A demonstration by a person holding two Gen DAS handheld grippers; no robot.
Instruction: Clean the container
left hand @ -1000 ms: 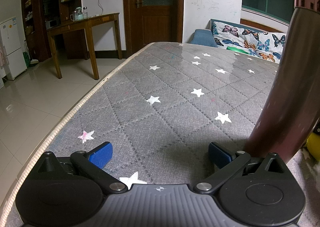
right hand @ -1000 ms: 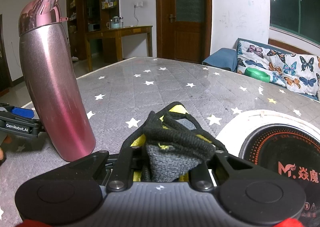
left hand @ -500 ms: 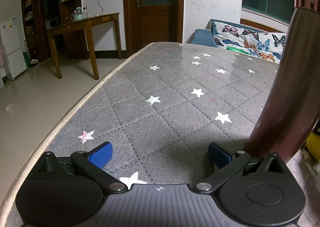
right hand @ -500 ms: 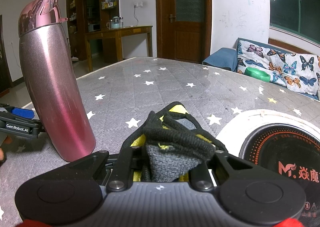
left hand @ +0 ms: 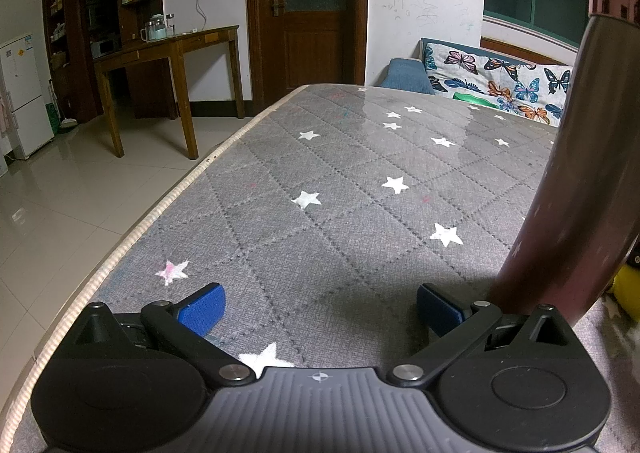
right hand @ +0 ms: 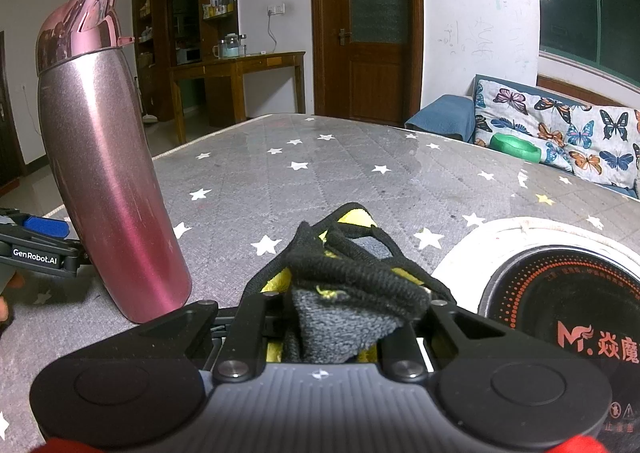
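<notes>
While nothing has shifted, left gripper (left hand: 320, 307) gapes wide beside flask (right hand: 108, 181); right gripper (right hand: 348, 301) clamps cloth (right hand: 352, 293).

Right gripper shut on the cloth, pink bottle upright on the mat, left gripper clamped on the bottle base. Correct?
Not quite. The left gripper is open beside the pink bottle, not clamped, per the left wrist view. The right gripper does hold the cloth.

We see a tall metallic pink bottle (right hand: 108, 189) with a glossy flip-top lid (right hand: 76, 33), closed, standing on its base on the grey star-patterned surface (right hand: 340, 181). We also see a crumpled grey-and-yellow cloth (right hand: 352, 293) with black edging, bunched just right of the bottle's base.
</notes>
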